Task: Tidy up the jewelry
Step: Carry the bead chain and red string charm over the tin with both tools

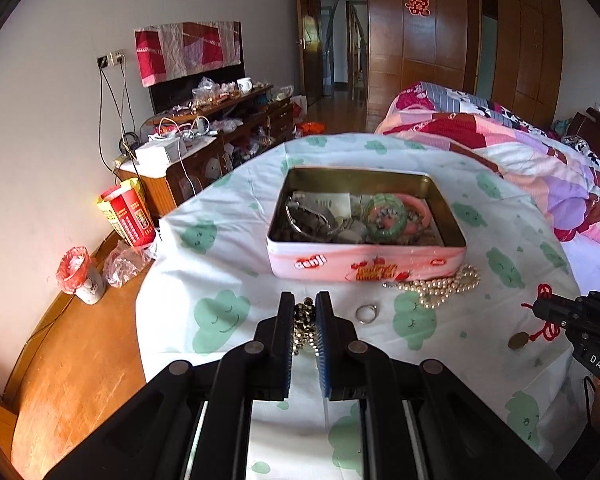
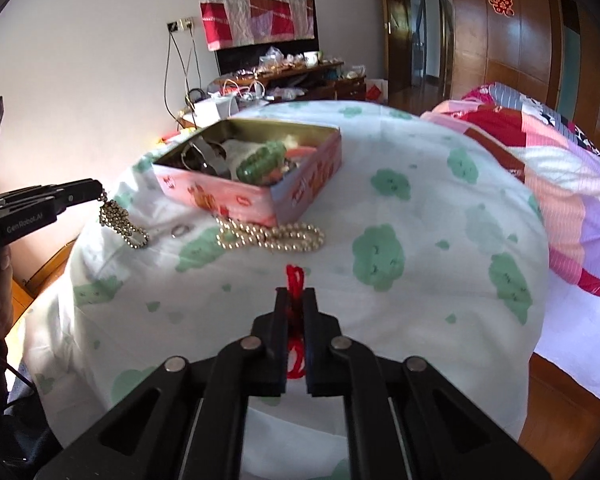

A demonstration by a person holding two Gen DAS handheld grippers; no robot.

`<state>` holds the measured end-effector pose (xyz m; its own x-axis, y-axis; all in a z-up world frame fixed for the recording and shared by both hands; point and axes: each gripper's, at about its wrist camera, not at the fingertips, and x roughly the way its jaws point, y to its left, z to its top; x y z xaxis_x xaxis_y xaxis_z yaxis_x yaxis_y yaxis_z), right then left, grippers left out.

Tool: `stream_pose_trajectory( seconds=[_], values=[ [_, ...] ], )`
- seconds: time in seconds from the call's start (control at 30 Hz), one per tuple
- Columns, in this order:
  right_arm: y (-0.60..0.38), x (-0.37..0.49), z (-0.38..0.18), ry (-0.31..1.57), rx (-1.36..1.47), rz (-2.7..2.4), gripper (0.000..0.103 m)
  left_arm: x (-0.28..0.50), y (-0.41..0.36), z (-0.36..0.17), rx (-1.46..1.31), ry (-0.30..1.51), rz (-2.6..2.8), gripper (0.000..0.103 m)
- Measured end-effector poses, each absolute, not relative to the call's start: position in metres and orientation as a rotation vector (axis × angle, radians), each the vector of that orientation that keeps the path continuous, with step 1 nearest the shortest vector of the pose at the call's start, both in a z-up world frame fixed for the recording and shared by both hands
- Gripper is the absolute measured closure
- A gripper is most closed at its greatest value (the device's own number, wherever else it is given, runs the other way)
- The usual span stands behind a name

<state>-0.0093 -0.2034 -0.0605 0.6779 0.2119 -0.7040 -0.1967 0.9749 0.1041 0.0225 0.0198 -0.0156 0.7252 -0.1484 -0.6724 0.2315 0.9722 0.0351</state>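
An open pink tin (image 1: 365,258) (image 2: 220,194) on the cloth-covered table holds a green bead bracelet (image 1: 383,216) (image 2: 260,162), a pink bangle and metal pieces. My left gripper (image 1: 304,300) (image 2: 100,194) is shut on a gold bead chain (image 1: 304,326) (image 2: 122,222) that hangs down to the cloth. My right gripper (image 2: 296,294) (image 1: 533,307) is shut on a red cord (image 2: 295,280) (image 1: 544,292) with a coin pendant (image 1: 517,341). A pearl necklace (image 1: 447,284) (image 2: 276,236) and a silver ring (image 1: 365,314) (image 2: 178,231) lie in front of the tin.
The table's white cloth with green clouds (image 1: 220,248) (image 2: 399,220) drapes over its edges. A bed with a pink quilt (image 1: 539,168) (image 2: 559,176) stands to the right. A cluttered wooden cabinet (image 1: 204,152) and a red box (image 1: 126,212) are at the left.
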Motion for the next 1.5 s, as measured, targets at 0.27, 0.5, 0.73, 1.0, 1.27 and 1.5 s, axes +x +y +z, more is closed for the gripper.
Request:
stream_pose_trajectory(
  seconds=[0.27,0.5,0.73,1.0,1.27,1.5],
  values=[
    [-0.202,-0.011,-0.043,0.739,0.017,0.228,0.095,0.018,0.021,-0.004,0.114,0.705,-0.201,0.093],
    [-0.201,-0.011,-0.038,0.722,0.017,0.232,0.095,0.018,0.020,-0.002,0.113,0.701,-0.191,0.093],
    [-0.200,-0.011,-0.038,0.725,0.009,0.237,0.095,0.018,0.020,0.000,0.111,0.699,-0.190,0.093],
    [-0.199,-0.008,-0.036,0.725,0.006,0.240,0.095,0.021,0.016,0.008,0.108,0.686,-0.191,0.093],
    [-0.200,0.008,-0.023,0.701,-0.009,0.236,0.095,0.035,0.011,0.025,0.129,0.649,-0.193,0.093],
    [-0.201,0.029,-0.009,0.673,-0.020,0.240,0.095,0.056,0.006,0.037,0.153,0.629,-0.185,0.093]
  ],
)
